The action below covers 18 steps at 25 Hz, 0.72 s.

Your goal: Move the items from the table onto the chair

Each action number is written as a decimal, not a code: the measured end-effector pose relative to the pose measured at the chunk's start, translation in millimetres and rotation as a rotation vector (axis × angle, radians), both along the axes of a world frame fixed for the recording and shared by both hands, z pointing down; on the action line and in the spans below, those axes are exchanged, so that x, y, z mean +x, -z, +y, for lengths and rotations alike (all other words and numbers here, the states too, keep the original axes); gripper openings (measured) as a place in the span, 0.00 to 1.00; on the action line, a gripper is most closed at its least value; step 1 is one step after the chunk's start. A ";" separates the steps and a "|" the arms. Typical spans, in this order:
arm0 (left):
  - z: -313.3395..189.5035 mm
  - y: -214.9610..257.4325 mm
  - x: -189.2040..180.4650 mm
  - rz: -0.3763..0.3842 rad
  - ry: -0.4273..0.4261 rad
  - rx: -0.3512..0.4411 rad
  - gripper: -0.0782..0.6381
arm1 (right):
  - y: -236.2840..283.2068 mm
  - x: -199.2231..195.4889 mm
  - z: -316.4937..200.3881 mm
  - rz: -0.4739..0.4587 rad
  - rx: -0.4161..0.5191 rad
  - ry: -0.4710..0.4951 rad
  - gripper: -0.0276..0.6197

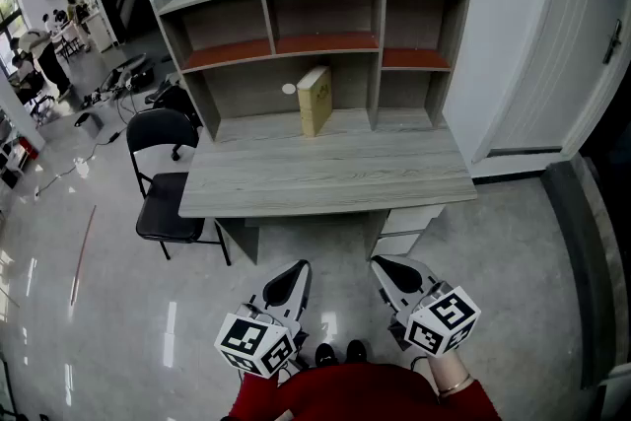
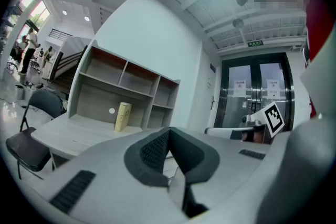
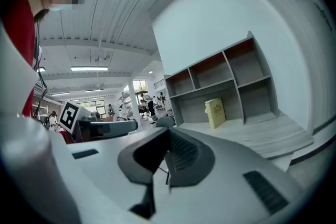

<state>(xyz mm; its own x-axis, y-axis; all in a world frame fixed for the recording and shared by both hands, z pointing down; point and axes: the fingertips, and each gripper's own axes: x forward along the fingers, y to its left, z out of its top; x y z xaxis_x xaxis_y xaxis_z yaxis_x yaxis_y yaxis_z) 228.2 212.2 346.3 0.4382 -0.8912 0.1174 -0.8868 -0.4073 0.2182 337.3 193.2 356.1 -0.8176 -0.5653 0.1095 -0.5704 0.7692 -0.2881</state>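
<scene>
I hold my left gripper (image 1: 292, 279) and my right gripper (image 1: 386, 269) low in front of the grey wood-grain desk (image 1: 325, 175) with its open shelf unit. Both are well apart from it, each with its jaws closed pad against pad and nothing between them. The yellowish-tan rectangular book (image 1: 315, 100) stands upright at the back of the desktop, below the middle shelf compartment, next to a small white round item (image 1: 288, 89) that may be fixed to the rear panel. The black folding chair with thin metal legs (image 1: 168, 197) stands just beside the desk's left end.
</scene>
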 end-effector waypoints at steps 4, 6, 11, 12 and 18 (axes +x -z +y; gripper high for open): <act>-1.4 -3.1 -3.3 0.021 0.019 -0.014 0.12 | -3.6 -0.3 0.8 0.000 -0.006 0.006 0.06; -1.8 -3.4 -4.2 0.021 0.026 -0.017 0.12 | -4.8 0.3 0.4 0.002 -0.010 0.009 0.06; -2.6 -5.3 -3.8 0.019 0.042 -0.022 0.12 | -8.2 3.9 -0.2 0.009 -0.014 0.022 0.06; -3.5 -5.9 -2.2 0.017 0.042 -0.021 0.12 | -9.0 5.4 -1.0 0.007 -0.015 0.021 0.06; -26.5 -3.9 6.0 -0.020 0.044 0.014 0.12 | -11.4 17.7 -20.9 -0.005 -0.020 0.005 0.06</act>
<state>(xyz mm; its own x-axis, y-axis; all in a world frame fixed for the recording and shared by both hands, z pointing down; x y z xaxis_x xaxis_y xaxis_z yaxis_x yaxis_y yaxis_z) 234.2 185.7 350.2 0.3958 -0.9113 0.1133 -0.9083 -0.3703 0.1944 355.0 172.3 367.5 -0.8209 -0.5591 0.1166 -0.5653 0.7661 -0.3058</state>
